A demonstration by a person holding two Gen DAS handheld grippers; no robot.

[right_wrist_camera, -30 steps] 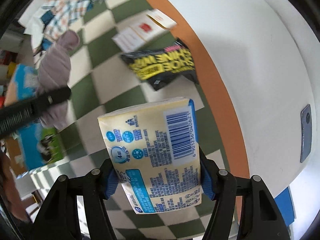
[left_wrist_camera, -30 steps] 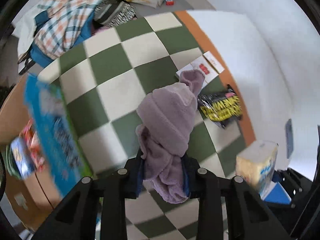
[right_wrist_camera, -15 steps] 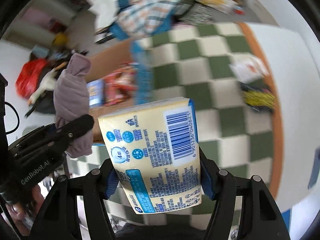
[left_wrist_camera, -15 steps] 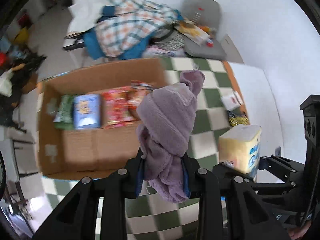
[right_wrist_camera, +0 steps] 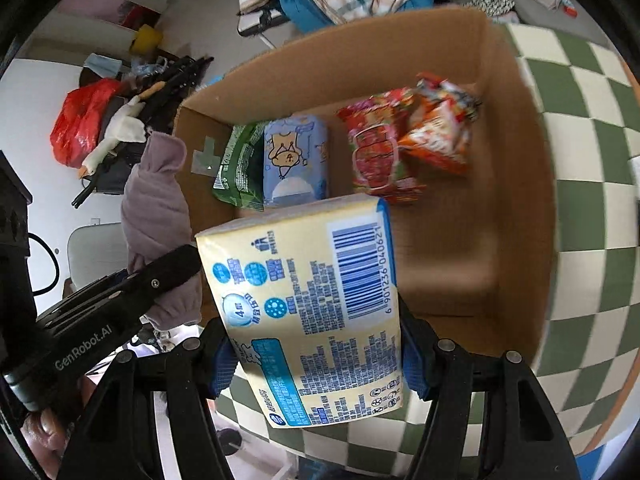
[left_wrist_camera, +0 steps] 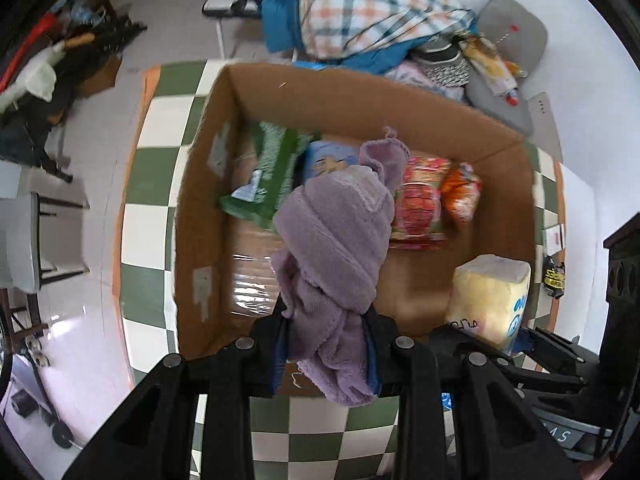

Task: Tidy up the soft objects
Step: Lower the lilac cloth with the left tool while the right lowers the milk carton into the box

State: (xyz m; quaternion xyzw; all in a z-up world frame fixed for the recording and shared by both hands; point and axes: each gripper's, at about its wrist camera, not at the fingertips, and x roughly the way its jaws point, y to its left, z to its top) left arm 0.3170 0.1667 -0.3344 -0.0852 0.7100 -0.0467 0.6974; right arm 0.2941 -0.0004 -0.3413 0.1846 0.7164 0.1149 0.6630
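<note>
My left gripper (left_wrist_camera: 326, 344) is shut on a rolled purple towel (left_wrist_camera: 336, 240) and holds it above the near edge of an open cardboard box (left_wrist_camera: 360, 92). My right gripper (right_wrist_camera: 316, 354) is shut on a yellow tissue pack (right_wrist_camera: 304, 300) with a barcode, held above the box (right_wrist_camera: 520, 200) near its front. The tissue pack also shows in the left wrist view (left_wrist_camera: 490, 300), and the towel shows in the right wrist view (right_wrist_camera: 156, 208). Inside the box lie a green pack (left_wrist_camera: 268, 176), a blue pack (right_wrist_camera: 296, 160) and red snack bags (right_wrist_camera: 380, 152).
The box sits on a green and white checkered mat (left_wrist_camera: 148, 184). A pile of plaid clothes (left_wrist_camera: 372, 12) and a grey cushion (left_wrist_camera: 508, 40) lie beyond it. A black and yellow bag (left_wrist_camera: 554, 276) lies at the right. A white chair (left_wrist_camera: 40, 240) stands left.
Both grippers have moved closer over the box with their loads still held. The box now fills the middle of both views.
</note>
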